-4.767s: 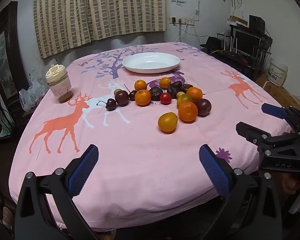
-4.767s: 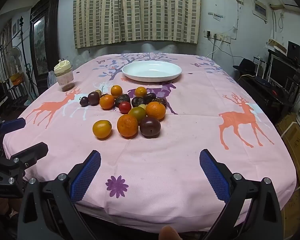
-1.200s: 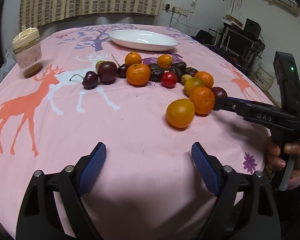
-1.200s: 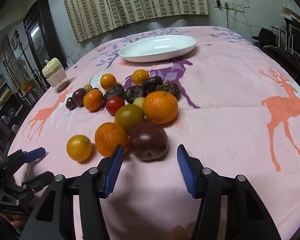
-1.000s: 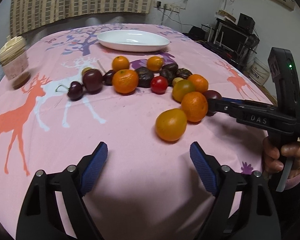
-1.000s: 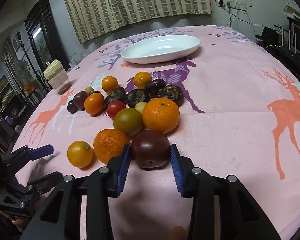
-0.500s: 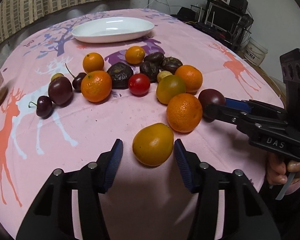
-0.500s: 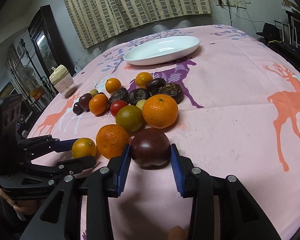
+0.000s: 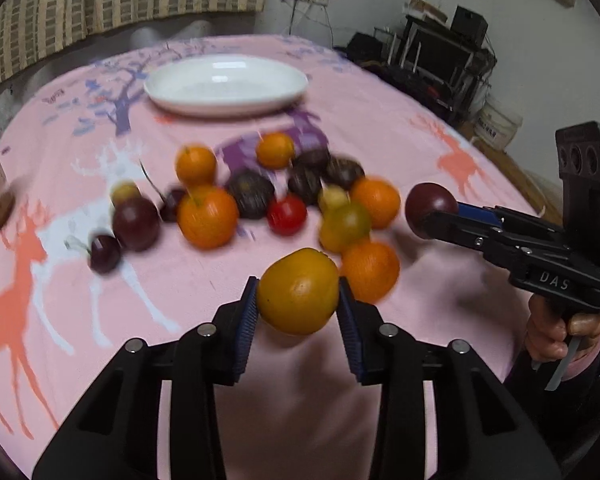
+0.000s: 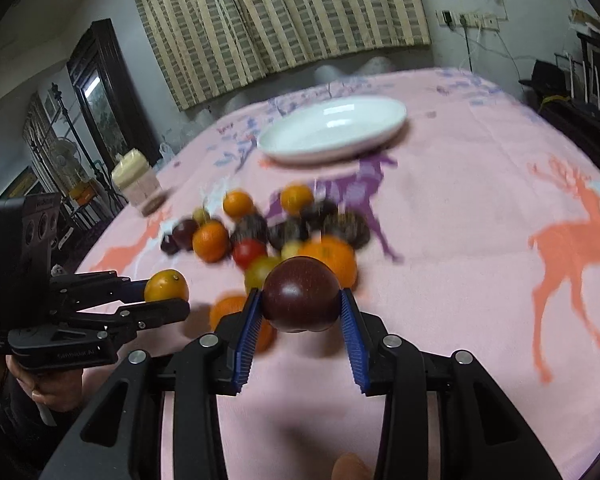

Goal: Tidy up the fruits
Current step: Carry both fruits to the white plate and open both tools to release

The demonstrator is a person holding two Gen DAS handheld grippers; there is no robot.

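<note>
My left gripper (image 9: 298, 306) is shut on a yellow-orange fruit (image 9: 298, 290) and holds it above the pink cloth; it also shows in the right wrist view (image 10: 166, 285). My right gripper (image 10: 300, 314) is shut on a dark purple plum (image 10: 300, 298), lifted off the table; the plum also shows in the left wrist view (image 9: 430, 206). Several oranges, dark fruits, cherries and a red tomato (image 9: 286, 214) lie in a blurred cluster on the table. An empty white plate (image 9: 226, 84) stands behind them, also in the right wrist view (image 10: 332, 128).
A pink deer-print cloth (image 9: 380, 120) covers the table. A lidded jar (image 10: 138, 182) stands at the left edge. Shelves and electronics (image 9: 444, 44) stand off the table's right side. Striped curtains (image 10: 280, 20) hang behind.
My left gripper closed on the yellow-orange fruit and lifted it. My right gripper raised the plum off the cloth. Both views have swung and blurred.
</note>
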